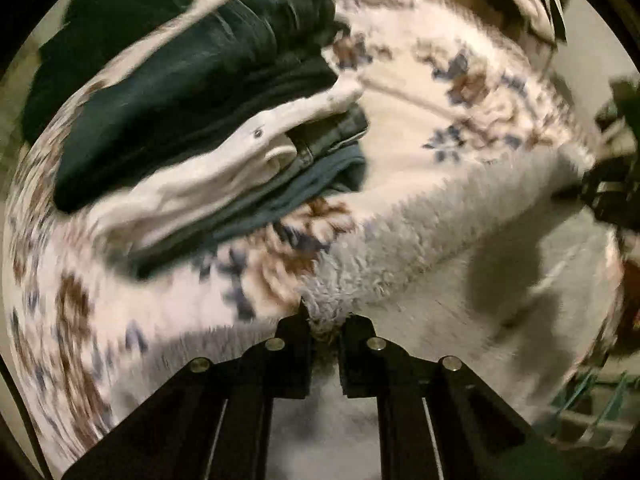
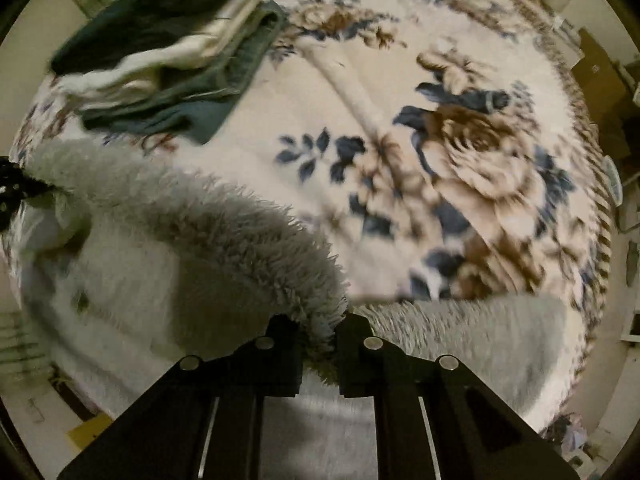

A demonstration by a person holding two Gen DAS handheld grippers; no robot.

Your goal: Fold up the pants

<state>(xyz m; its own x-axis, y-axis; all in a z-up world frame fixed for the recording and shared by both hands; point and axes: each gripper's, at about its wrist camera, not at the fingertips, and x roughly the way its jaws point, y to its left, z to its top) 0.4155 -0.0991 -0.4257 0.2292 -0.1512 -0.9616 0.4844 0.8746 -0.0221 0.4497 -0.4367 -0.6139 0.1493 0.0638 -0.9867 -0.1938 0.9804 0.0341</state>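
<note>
Two tools: both are seen clamped on the same garment, one at each end of its upper edge.
Left tool [image 1: 325,326]: its black fingers are closed tight on a tuft of the fluffy grey-white fleece pants [image 1: 420,220]; the fabric is pinched right between the tips.
Right tool [image 2: 318,326]: its jaws are likewise shut on a shaggy corner of the fleece pants [image 2: 192,216], with pile bunched between the fingertips.
Pants: held up along the near edge of the bed, stretched between the two tools, the rest hanging below.
Bed cover: a cream plush blanket with blue and brown flowers [image 2: 460,160] is spread beyond the pants.
Pile: a stack of folded dark green, white and teal clothes [image 1: 192,120] is laid on the blanket, well apart from the pants.
Sharpness: both views are blurred.
</note>
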